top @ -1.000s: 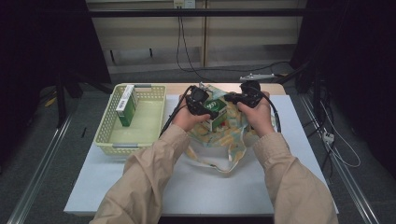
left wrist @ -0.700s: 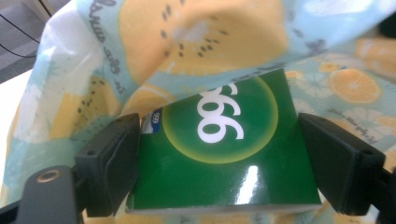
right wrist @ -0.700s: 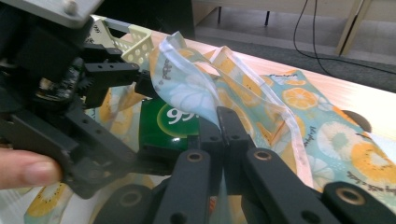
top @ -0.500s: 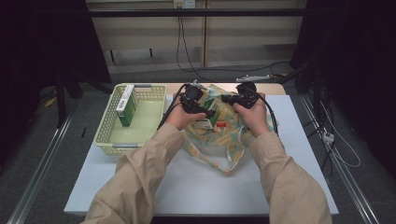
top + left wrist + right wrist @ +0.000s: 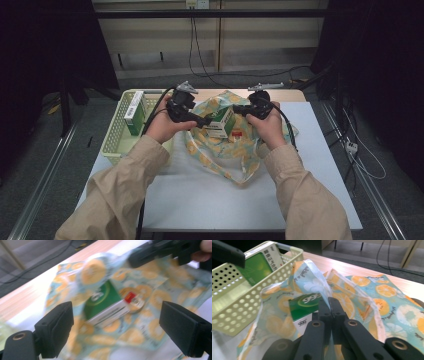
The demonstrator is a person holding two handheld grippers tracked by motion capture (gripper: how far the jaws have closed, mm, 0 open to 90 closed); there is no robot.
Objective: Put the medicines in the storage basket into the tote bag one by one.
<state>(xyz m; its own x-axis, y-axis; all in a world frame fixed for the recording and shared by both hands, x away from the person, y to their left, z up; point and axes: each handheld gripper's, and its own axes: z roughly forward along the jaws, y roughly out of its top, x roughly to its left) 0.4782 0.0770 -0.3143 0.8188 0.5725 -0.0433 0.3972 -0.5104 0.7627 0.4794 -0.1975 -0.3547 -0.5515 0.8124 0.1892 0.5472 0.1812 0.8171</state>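
Observation:
A light blue bag printed with orange slices lies on the white table, its mouth held up. A green and white box shows in that mouth. My right gripper is shut on the bag's upper edge, and the right gripper view shows the fabric pinched between the closed jaws, with the box just behind. My left gripper hovers left of the bag. Its jaws have just been opening and stand wide with nothing between them; the box and bag lie beyond.
A pale yellow perforated basket stands at the table's left with another green and white box upright in it; the right gripper view shows them too, basket and box. Cables trail behind the table.
My left hand has drawn left and up, away from the bag's mouth, with its jaws apart. The right hand has stayed put, holding the bag's edge.

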